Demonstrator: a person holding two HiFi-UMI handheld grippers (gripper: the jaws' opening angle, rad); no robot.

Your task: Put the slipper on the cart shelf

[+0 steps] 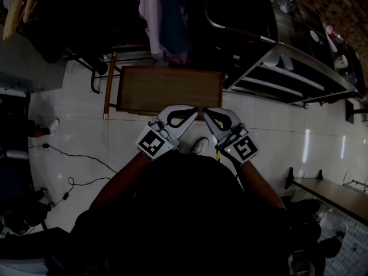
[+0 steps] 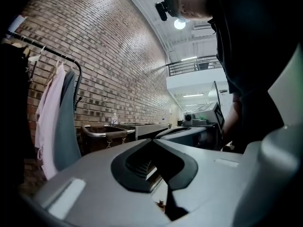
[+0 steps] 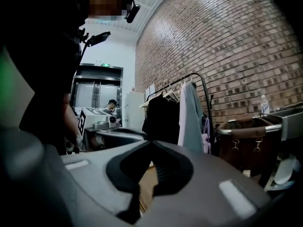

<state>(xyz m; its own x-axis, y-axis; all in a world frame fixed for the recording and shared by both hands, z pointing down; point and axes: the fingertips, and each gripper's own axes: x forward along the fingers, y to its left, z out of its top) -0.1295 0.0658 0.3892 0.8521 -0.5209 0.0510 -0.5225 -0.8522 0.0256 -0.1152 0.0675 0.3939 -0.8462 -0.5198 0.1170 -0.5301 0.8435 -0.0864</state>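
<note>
Both grippers are held side by side in front of the person's dark torso, pointing forward. My left gripper (image 1: 192, 109) is shut with nothing between its jaws, its tips meeting in the left gripper view (image 2: 152, 141). My right gripper (image 1: 208, 111) is also shut and empty, tips together in the right gripper view (image 3: 151, 143). A white slipper (image 1: 199, 146) shows on the tiled floor just below and between them; I cannot tell if a foot is in it. The metal cart (image 1: 287, 68) with its shelves stands at the upper right, apart from both grippers.
A low wooden table (image 1: 169, 89) sits directly ahead of the gripper tips. Clothes hang on a rack (image 1: 167, 16) behind it, also seen in the right gripper view (image 3: 184, 112). A cable (image 1: 75, 154) trails over the floor at left. Another bench (image 1: 328, 191) stands at right.
</note>
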